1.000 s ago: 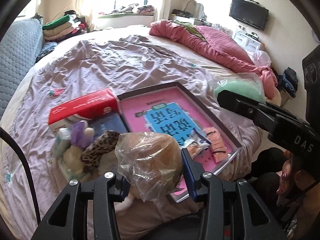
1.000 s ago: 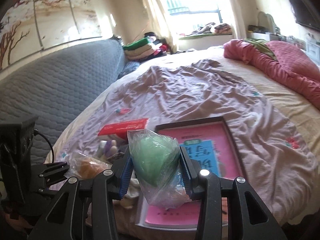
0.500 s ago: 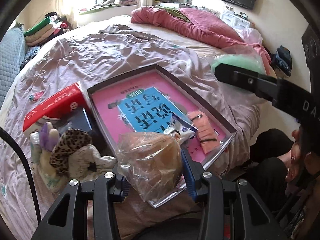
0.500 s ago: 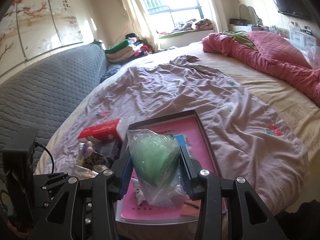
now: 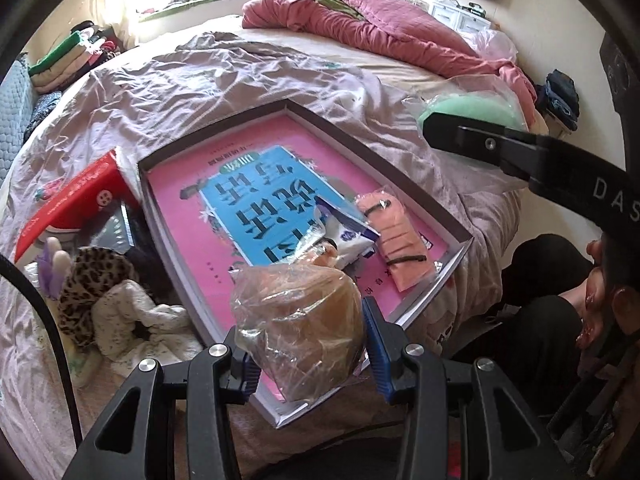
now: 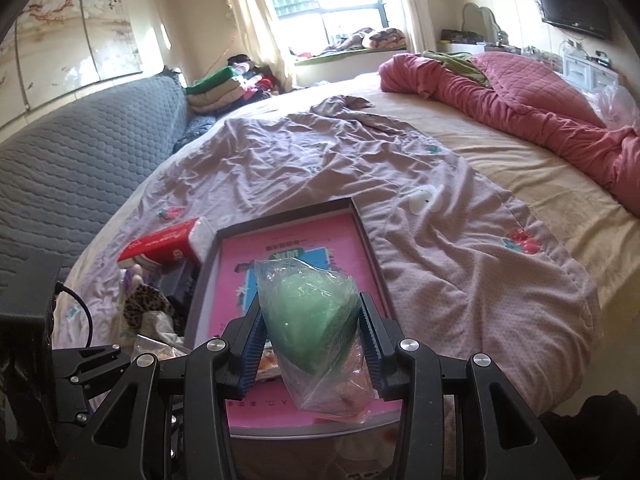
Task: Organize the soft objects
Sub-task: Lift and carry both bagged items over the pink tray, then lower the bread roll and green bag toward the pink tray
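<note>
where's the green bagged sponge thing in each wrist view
Left wrist view: the green bagged sponge sits at upper right, behind the right gripper's black finger, over the bed edge.
Right wrist view: the same sponge is at lower centre, clamped between the blue pads, above the pink box.
Shared landmark: the red tissue pack, left of the box in both.

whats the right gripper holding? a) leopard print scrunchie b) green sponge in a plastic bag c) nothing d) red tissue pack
b: the right gripper is shut on the green sponge, wrapped in clear plastic, above the pink tray.
</note>
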The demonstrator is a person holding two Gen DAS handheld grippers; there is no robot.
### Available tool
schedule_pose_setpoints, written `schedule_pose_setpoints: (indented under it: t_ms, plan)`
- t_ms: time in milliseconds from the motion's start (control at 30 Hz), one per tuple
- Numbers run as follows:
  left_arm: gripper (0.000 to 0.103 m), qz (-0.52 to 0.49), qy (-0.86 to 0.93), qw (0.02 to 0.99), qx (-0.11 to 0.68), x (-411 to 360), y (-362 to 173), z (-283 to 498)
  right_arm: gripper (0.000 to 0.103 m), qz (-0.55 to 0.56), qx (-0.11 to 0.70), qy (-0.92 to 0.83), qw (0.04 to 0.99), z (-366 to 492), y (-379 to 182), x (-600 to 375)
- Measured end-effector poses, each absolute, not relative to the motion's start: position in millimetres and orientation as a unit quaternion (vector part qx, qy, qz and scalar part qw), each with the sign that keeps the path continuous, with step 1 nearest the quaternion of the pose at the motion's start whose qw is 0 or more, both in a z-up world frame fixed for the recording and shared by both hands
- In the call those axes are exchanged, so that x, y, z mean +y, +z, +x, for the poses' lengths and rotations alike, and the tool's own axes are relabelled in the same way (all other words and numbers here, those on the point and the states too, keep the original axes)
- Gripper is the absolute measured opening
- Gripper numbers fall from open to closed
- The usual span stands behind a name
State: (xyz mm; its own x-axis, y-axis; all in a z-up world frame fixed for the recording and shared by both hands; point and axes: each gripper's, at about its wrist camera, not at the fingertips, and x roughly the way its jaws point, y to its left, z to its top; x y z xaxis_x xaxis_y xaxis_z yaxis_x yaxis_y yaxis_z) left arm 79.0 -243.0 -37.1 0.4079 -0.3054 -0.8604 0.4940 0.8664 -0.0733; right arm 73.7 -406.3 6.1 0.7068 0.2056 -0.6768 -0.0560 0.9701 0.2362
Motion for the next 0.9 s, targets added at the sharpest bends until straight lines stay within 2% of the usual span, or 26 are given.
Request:
schedule_pose_setpoints:
  t_ms: [433, 900]
  plan:
    - [0.045, 0.108, -0.242, 0.818, 0.511, -257, -73, 91, 0.045, 0.082, 0.409, 0.035, 0.908, 77, -22, -422]
    - [0.045, 0.087, -0.225, 0.821, 0.518, -244, -81, 104, 0.045, 0.082, 0.429, 0.063, 0.897, 84, -44, -411]
